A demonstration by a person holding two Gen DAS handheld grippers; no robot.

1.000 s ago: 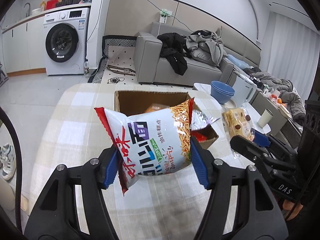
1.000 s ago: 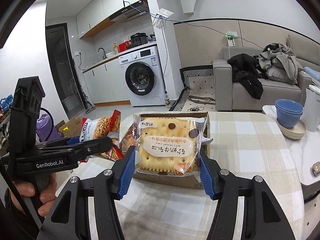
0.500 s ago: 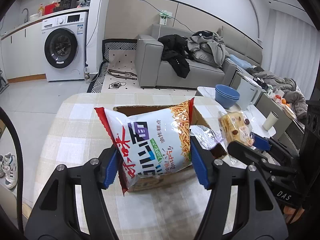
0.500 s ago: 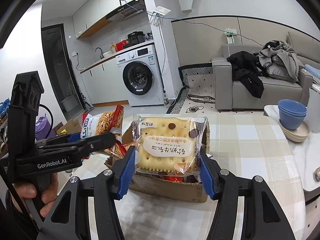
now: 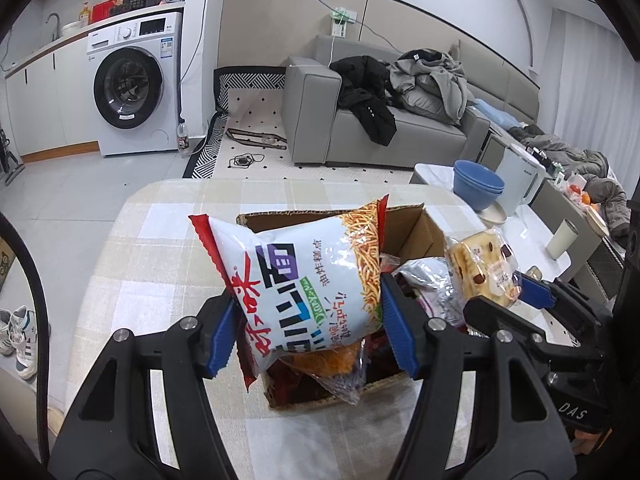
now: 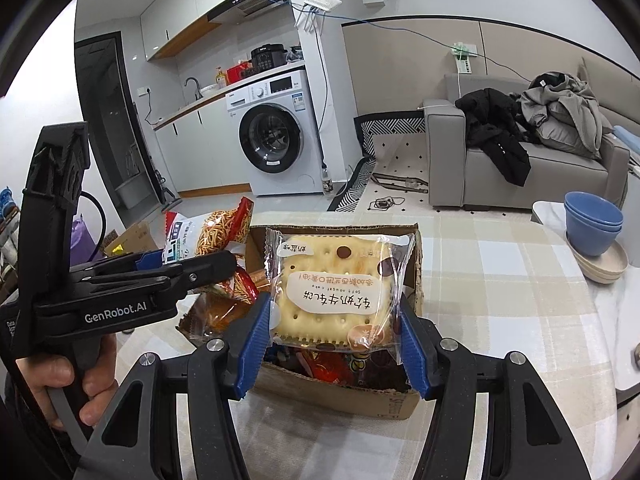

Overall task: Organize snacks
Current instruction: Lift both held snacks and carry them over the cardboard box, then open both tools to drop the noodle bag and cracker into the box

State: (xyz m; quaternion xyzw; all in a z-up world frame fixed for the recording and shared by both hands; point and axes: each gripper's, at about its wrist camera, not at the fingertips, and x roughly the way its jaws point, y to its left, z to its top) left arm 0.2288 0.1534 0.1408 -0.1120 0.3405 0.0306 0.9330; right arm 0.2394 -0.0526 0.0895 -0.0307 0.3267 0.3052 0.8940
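Note:
My left gripper (image 5: 308,332) is shut on a white and red bag of noodle snack (image 5: 304,280), held above the open cardboard box (image 5: 416,228) on the checked table. My right gripper (image 6: 332,340) is shut on a clear pack of cream crackers (image 6: 336,292), also over the box (image 6: 396,404). In the left wrist view the cracker pack (image 5: 480,268) and the right gripper (image 5: 508,312) appear to the right. From the right wrist camera, the noodle bag (image 6: 208,236) and the left gripper (image 6: 176,268) sit at the left, with a hand (image 6: 60,376) on the handle. Several snack packs (image 5: 340,364) fill the box.
The checked tablecloth (image 5: 160,240) covers a rounded table. Blue bowls (image 6: 592,220) on a plate stand on a white side table to the right, beside a white kettle (image 5: 520,180) and a cup (image 5: 562,238). A sofa and a washing machine are behind.
Both grippers have moved forward with their packs, from short of the box to over its open top. The box looms larger and lower in both views. Neither grip has changed.

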